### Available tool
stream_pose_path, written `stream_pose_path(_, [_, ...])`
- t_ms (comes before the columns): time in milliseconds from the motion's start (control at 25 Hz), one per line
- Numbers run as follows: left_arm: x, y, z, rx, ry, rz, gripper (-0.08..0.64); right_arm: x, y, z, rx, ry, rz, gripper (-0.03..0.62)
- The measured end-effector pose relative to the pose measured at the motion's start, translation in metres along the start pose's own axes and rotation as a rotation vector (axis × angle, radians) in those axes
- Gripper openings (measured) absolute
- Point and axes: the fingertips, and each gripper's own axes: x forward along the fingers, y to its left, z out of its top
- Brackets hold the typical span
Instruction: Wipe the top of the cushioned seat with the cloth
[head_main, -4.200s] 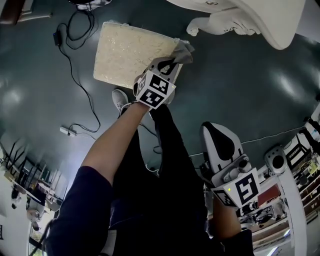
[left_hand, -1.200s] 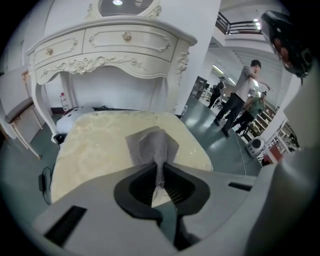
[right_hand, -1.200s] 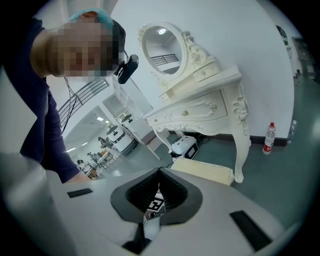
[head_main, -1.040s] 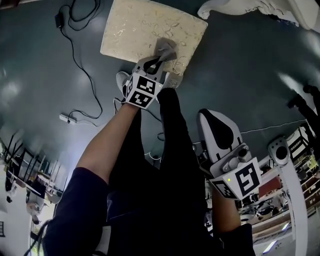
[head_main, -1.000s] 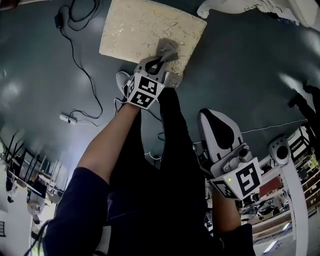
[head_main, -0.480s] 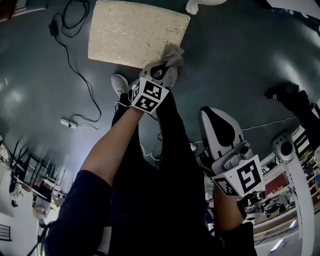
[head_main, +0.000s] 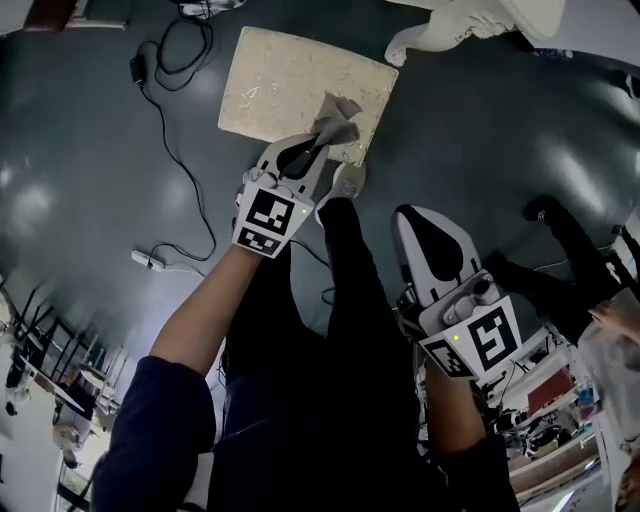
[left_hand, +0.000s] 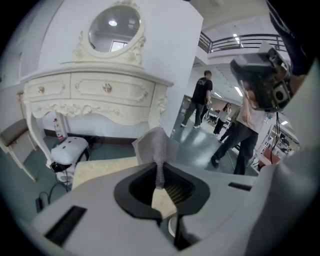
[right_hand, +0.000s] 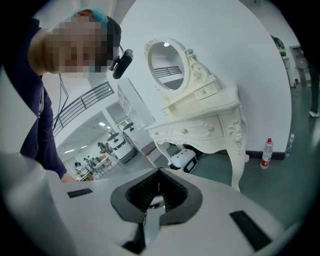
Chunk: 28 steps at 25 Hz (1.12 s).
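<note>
The cushioned seat (head_main: 290, 85) is a cream, patterned square pad low on the dark floor ahead of me. A grey cloth (head_main: 335, 118) lies bunched on its near right part. My left gripper (head_main: 318, 138) is shut on the cloth and holds it down on the seat. In the left gripper view the cloth (left_hand: 156, 147) stands up out of the closed jaws of the left gripper (left_hand: 160, 175), with the seat (left_hand: 100, 169) behind it. My right gripper (head_main: 412, 215) hangs by my right leg, well away from the seat. In its own view the right gripper (right_hand: 159, 173) is shut on nothing.
A white carved dressing table (head_main: 450, 30) stands just past the seat, its mirror (left_hand: 114, 27) above. Black cables (head_main: 165, 130) and a plug (head_main: 150, 260) lie on the floor at left. My shoe (head_main: 350, 180) is by the seat's near edge. People (left_hand: 245, 125) stand to the right. A bottle (right_hand: 267, 152) stands by the wall.
My left gripper has dragged the cloth from the seat's near right corner back onto its top. The right gripper stays at my side.
</note>
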Motion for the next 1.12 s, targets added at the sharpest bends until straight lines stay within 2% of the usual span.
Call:
stream_pose_path(240, [-0.082, 0.051, 0.045, -0.021, -0.117, 0.072, 0.032, 0.031, 0.051, 0.023, -0.066, -0.036, 0.035, 0.021])
stream_pose_path(360, [-0.134, 0.060, 0.076, -0.025, -0.166, 0.086, 0.032, 0.036, 0.086, 0.041, -0.091, -0.036, 0.040, 0.021])
stream_pose_path(640, [-0.212, 0.054, 0.149, 0.017, -0.281, 0.078, 0.032, 0.037, 0.136, 0.098, -0.190, -0.099, 0.058, 0.021])
stream_pose_path(840, [-0.267, 0.036, 0.216, 0.046, -0.396, 0.053, 0.032, 0.025, 0.173, 0.149, -0.261, -0.149, 0.064, 0.021])
stream_pose_path(1120, [-0.331, 0.035, 0.297, 0.102, -0.539, 0.077, 0.032, 0.014, 0.215, 0.222, -0.360, -0.251, 0.090, 0.021])
